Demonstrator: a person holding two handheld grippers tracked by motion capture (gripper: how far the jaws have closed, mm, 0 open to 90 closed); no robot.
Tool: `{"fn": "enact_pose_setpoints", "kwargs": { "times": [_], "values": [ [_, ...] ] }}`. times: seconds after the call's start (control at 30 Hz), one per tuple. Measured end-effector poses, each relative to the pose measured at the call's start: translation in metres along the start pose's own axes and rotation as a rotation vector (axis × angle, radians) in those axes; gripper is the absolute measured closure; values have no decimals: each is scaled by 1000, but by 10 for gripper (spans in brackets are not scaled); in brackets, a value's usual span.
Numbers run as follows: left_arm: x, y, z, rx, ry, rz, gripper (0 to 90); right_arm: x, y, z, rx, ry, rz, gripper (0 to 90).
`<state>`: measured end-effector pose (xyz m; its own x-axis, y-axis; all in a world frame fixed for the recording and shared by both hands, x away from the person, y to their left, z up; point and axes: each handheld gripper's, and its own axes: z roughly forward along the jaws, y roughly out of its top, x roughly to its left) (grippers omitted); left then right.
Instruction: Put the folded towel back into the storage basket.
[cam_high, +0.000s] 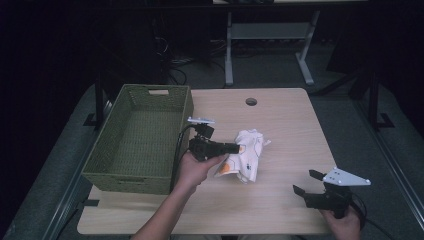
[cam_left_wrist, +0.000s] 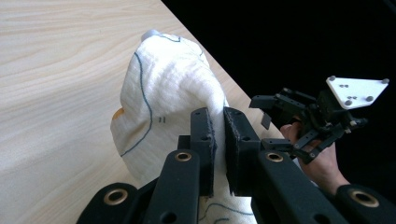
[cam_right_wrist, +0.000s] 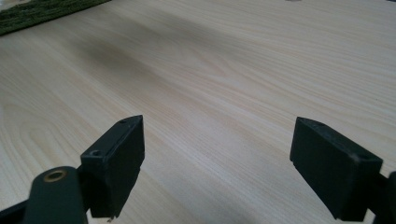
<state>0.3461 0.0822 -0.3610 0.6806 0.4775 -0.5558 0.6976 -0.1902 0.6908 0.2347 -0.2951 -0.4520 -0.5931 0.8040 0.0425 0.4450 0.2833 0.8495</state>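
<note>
High view: a white cloth (cam_high: 244, 159) with orange patches and thin dark lines lies crumpled at the middle of the frame, on the pale wooden table (cam_high: 280, 120); the left gripper (cam_high: 235, 148) comes in from the left of it and has a fold of its near edge pinched; a green woven basket (cam_high: 137, 140) stands in the left half of the frame, just beside that hand, with nothing in it; the right gripper (cam_high: 306, 182) sits at the lower right, well apart from the cloth, jaws spread with nothing between them.

Left gripper view: the two black jaws rise from the bottom centre, closed almost together on a thin ridge of the cloth (cam_left_wrist: 163, 98), which bulges up and to the left above them like a soft hood; the right gripper (cam_left_wrist: 264, 109) shows at the right, held in a hand.

Right gripper view: the jaws stand wide at lower left and lower right over bare table (cam_right_wrist: 224, 74); a strip of the basket (cam_right_wrist: 42, 11) crosses the upper left corner.

By its look the cloth is light, limp and unbreakable; it should drape and trail when lifted, so a pinch on a bunched fold is likely to hold better than one on a single loose edge.
</note>
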Motion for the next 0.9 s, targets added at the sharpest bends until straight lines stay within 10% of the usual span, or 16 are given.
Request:
{"fn": "enact_pose_setpoints", "kwargs": {
  "times": [0.9],
  "values": [
    [0, 15, -41, -38, -40, -16, 835, -3, -1, 0, 2, -22, 12, 175]
  ]
}}
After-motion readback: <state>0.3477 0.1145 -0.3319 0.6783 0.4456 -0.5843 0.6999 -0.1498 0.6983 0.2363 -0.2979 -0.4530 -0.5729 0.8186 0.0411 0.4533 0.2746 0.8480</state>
